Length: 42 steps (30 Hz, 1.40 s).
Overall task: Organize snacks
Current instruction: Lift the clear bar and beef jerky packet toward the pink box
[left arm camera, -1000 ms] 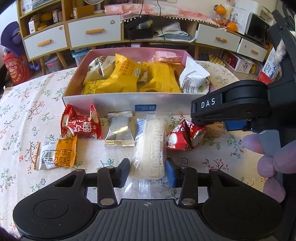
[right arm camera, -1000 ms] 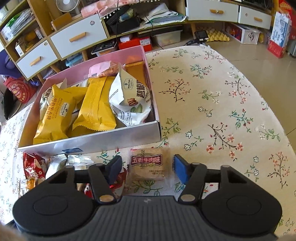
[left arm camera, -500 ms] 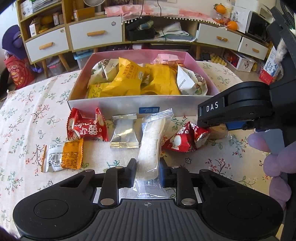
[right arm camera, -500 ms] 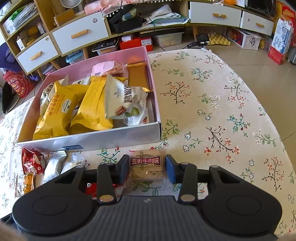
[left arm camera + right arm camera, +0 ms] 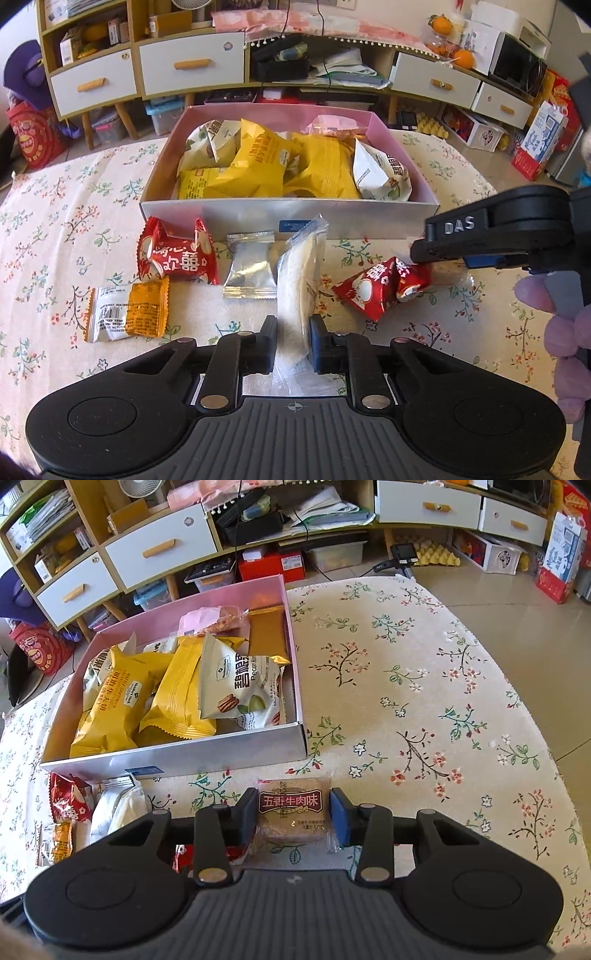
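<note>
My left claw (image 5: 293, 341) is pinched on a long clear wafer pack (image 5: 299, 291), both pads pressed into its sides; the pack stands on edge and reaches forward toward the box (image 5: 288, 218), its far tip near the silver front wall. My right claw (image 5: 293, 814) is squeezed on a brown cracker (image 5: 291, 814) with a dark red label – it sits on the flowered cloth (image 5: 424, 701) just in front of the box's right corner. The box is pink inside and already holds yellow bags (image 5: 258, 162) and white nut bags (image 5: 380, 173), heaped together. Loose snacks lie on the cloth in front of it – a red pack (image 5: 177, 254) at the left, a silver pack (image 5: 251, 269) just beside my wafer, an orange-and-white pack (image 5: 125, 314) nearer me, and a second red pack (image 5: 380, 288) to the right, close under my right claw as the left camera sees it. Behind the table stands a cabinet (image 5: 192, 66) with white drawers
</note>
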Available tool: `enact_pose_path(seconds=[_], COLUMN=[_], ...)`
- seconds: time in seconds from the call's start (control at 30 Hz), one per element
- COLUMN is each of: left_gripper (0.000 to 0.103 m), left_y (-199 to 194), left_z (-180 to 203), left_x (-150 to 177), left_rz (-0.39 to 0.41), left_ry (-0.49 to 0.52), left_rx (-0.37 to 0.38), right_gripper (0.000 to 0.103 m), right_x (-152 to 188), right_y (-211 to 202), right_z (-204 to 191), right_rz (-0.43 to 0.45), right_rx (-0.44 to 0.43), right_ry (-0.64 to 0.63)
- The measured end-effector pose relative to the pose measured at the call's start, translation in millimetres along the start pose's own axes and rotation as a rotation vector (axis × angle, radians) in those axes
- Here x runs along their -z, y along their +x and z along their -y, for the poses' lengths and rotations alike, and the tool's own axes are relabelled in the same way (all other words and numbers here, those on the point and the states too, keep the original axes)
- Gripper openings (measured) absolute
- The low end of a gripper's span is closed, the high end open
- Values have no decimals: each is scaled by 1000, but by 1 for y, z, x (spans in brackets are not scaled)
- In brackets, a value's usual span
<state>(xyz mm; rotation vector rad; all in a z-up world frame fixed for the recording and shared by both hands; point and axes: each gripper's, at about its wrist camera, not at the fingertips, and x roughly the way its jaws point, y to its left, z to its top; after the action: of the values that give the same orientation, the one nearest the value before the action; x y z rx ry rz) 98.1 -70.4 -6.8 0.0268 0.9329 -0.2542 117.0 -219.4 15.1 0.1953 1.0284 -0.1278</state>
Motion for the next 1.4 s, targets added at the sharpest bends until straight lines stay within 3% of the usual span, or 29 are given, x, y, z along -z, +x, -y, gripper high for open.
enact_pose_path(seconds=[0.2,0.43,0.73,0.87,1.03,1.4], left_gripper=[15,15,15,15,15,15], left_y=[-6,-16,-26,-29,-30,-39], left_z=[-6,-10,-21,-28,-33,-44], left_x=[-1,-3,-5,-9,-11,-31], left_rz=[4,28,53,64,69,126], left_ry=[-25,-34,-58,-74,-85,-117], left_rx=[22,40,41,40,37,16], right_gripper=[38,38,38,38,38,38], right_x=[-1,-5,-7,-9,-11,-18], right_y=[-8,-17,-26,-21,-27,-31], right_z=[9,23,27,37,33,24], right_rz=[6,-7,25,-28,-14,0], right_rx=[-19,-116,-100,-227,-297,-304], right_ry=[2,47,36,131,142,131])
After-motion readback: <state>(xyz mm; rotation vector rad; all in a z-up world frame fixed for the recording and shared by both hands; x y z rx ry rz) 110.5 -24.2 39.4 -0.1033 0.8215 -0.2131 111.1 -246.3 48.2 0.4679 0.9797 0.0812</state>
